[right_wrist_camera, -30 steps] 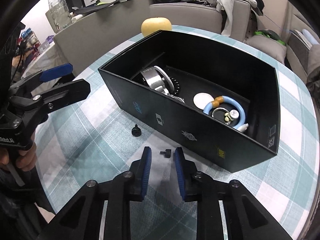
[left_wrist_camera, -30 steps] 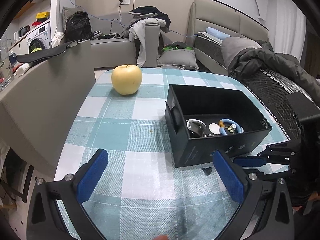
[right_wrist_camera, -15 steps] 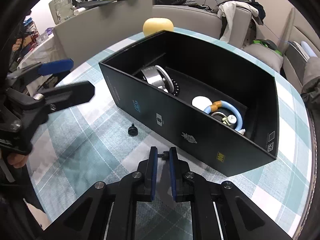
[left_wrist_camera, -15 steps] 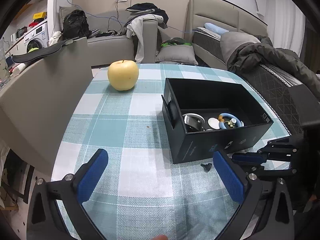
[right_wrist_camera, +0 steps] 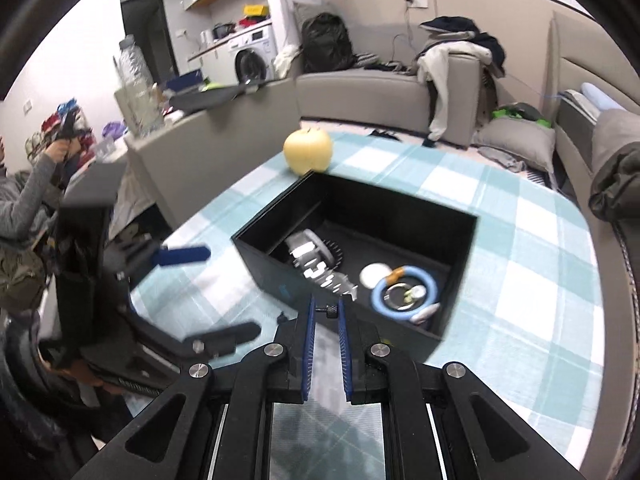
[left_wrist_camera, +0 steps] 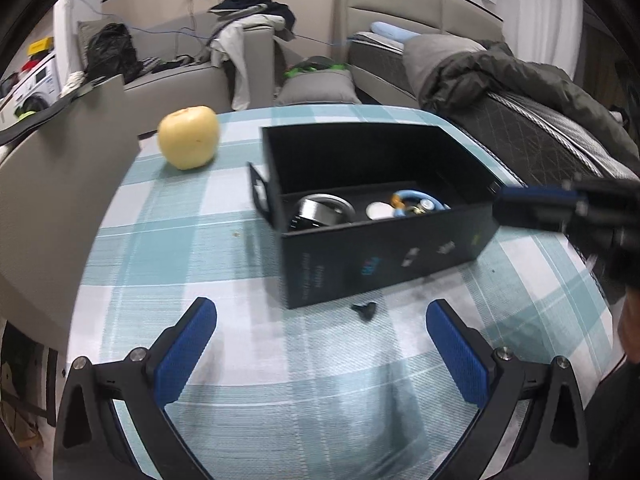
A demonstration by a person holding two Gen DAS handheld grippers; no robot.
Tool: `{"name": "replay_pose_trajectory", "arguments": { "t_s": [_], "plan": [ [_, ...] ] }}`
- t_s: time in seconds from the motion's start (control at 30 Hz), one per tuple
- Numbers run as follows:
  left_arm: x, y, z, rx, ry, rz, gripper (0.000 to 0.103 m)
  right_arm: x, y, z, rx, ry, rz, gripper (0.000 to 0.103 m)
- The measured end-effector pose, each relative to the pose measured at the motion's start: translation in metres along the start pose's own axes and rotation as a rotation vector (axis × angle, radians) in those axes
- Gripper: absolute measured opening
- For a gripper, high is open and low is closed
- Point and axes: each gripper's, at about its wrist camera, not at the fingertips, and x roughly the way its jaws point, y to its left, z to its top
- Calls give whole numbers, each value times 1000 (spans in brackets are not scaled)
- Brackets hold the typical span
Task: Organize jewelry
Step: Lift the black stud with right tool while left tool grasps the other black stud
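Observation:
A black open box stands on the checked tablecloth and holds a silver watch, a white disc and a blue ring. My right gripper is shut on a small black stud, lifted above the box's near wall. It shows blurred at the box's right end in the left wrist view. A second small black stud lies on the cloth in front of the box. My left gripper is open and empty, just short of that stud.
A yellow apple sits at the table's far left. A grey sofa back borders the table's left edge, and a bed with a dark jacket lies to the right.
My right gripper closed on the small stud and lifted it from the cloth up over the box's near wall. My left gripper stayed open and shifted slightly toward the other stud.

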Motion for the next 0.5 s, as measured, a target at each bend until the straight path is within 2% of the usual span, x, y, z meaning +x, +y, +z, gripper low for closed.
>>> {"name": "replay_pose_trajectory", "arguments": {
  "t_s": [0.27, 0.37, 0.43, 0.5],
  "plan": [
    [1, -16, 0, 55, -2, -51, 97, -5, -16, 6, 60, -20, -35, 10],
    [4, -18, -1, 56, 15, -58, 89, -7, -16, 6, 63, -21, -34, 10],
    [7, -19, -1, 57, 30, -67, 77, -7, -16, 5, 59, -20, -32, 10],
    [11, -20, -1, 59, 51, -77, 74, -7, -14, 4, 54, -17, -30, 10]
  ]
}}
